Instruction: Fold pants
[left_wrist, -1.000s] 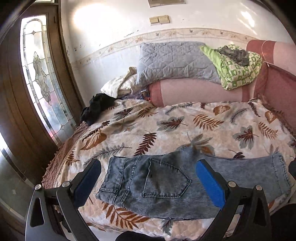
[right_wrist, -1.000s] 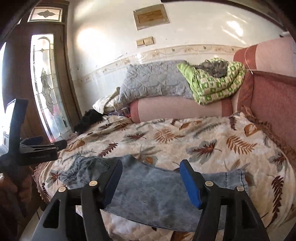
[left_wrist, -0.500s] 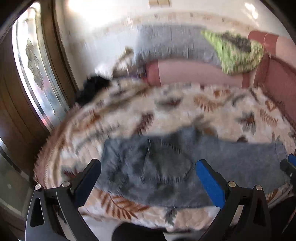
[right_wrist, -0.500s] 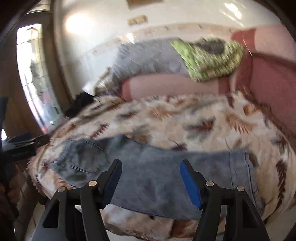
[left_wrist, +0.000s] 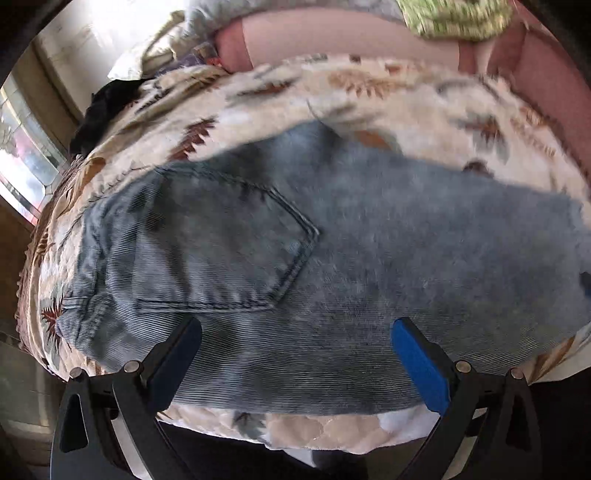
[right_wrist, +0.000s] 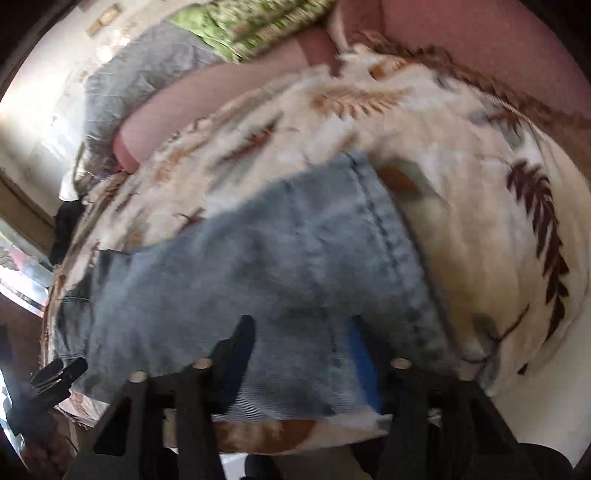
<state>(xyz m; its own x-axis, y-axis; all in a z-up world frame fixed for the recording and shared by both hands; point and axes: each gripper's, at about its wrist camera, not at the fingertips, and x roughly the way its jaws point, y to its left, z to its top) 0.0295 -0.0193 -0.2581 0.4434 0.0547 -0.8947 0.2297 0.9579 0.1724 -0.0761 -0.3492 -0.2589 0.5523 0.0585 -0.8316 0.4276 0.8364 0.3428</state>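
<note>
- The jeans (left_wrist: 295, 258) lie flat and lengthwise along the near edge of the leaf-print bedspread (left_wrist: 369, 96); every place below is told from them.
- The left gripper (left_wrist: 295, 343) stands wide over the waist end, its blue pads apart just below the back pocket (left_wrist: 229, 243), with denim under the gap but nothing pinched.
- The right gripper (right_wrist: 299, 343) is over the cuff end, beside the hem seam (right_wrist: 384, 236); its jaws are closing with the near edge of the leg cloth between them, though blur hides whether the pads already press.
- To do this step well, I judge each gripper should bite the near edge of the jeans only, taking every denim layer and none of the bedspread beneath.
- The left one likely needs to drop onto the waistband side before closing, so both ends get lifted level.
- A shallow bite at the cuff risks a layer slipping out; a deeper one looks safer.
- The grey pillow (right_wrist: 140, 81) and green blanket (right_wrist: 251, 26) sit well beyond the jeans, out of the way.
</note>
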